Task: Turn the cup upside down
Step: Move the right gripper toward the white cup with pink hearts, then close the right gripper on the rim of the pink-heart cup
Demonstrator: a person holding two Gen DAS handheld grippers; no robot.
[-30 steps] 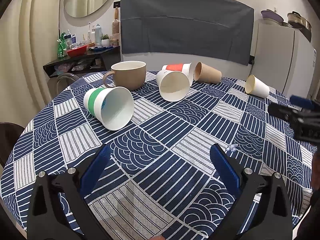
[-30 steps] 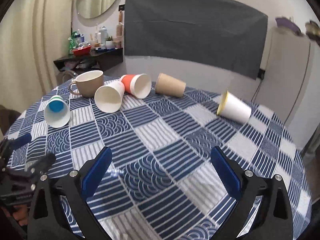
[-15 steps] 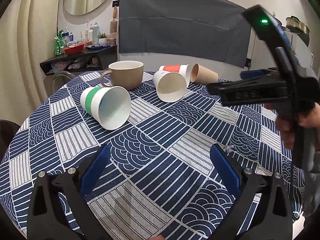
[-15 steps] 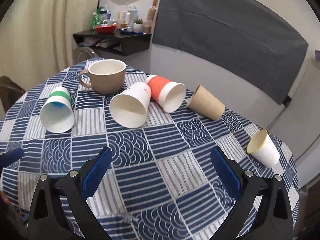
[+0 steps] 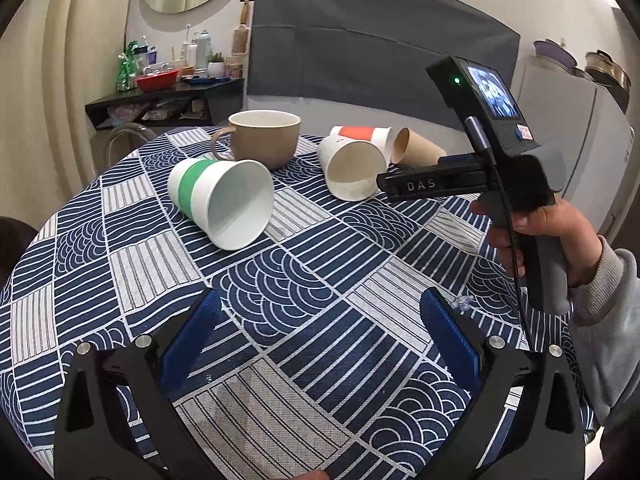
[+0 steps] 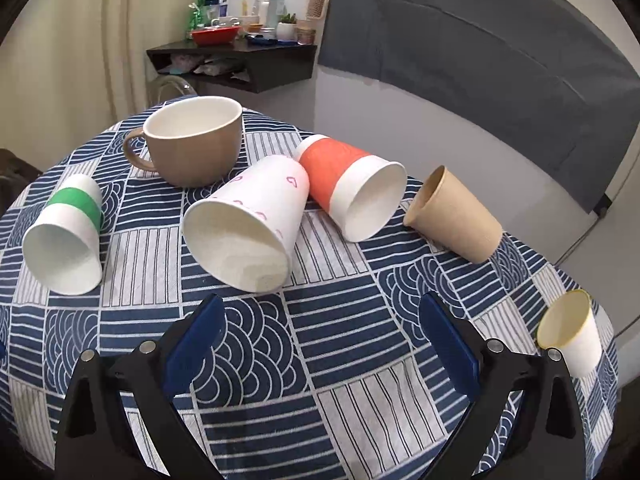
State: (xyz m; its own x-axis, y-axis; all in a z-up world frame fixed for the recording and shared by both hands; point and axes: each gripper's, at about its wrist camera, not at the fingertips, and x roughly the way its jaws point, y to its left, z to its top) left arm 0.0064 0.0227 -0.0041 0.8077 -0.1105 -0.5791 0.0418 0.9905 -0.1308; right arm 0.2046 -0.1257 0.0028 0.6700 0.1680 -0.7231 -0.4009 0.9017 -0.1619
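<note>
Several paper cups lie on their sides on the round patterned table: a green-banded white cup, a white cup with pink hearts, an orange-and-white cup, a brown cup and a small yellow-rimmed cup. A beige mug stands upright. My left gripper is open and empty above the near tablecloth. My right gripper is open and empty, just in front of the hearts cup. The right gripper's body shows in the left wrist view.
A blue-and-white tablecloth covers the table. A dark wall shelf with bottles and a red bowl hangs behind. A grey cloth covers the back wall. A white fridge stands at the right.
My right gripper has moved forward and left over the table toward the hearts cup, coming into the left wrist view. My left gripper has stayed nearly still. Both jaws stay open.
</note>
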